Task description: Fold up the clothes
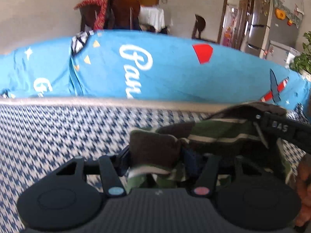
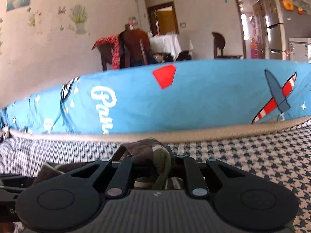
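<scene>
A garment with brown, green and cream stripes (image 1: 213, 134) lies on a blue-and-white houndstooth surface (image 1: 58, 132). My left gripper (image 1: 155, 155) is shut on a bunched brown fold of it, low over the surface. The right gripper's black body (image 1: 287, 130) shows at the right of the left wrist view, at the garment's far end. In the right wrist view my right gripper (image 2: 153, 157) is shut on a bunched brown and green edge of the garment (image 2: 147, 147). The fingertips of both are hidden by cloth.
A grey piped edge (image 2: 194, 136) borders the houndstooth surface (image 2: 252, 165). Behind it rises a blue cushion with white lettering and a plane print (image 1: 155, 68). Farther back are wooden chairs (image 1: 124, 11), a white-clothed table (image 2: 167, 42), a fridge (image 1: 279, 25) and a plant (image 1: 303, 60).
</scene>
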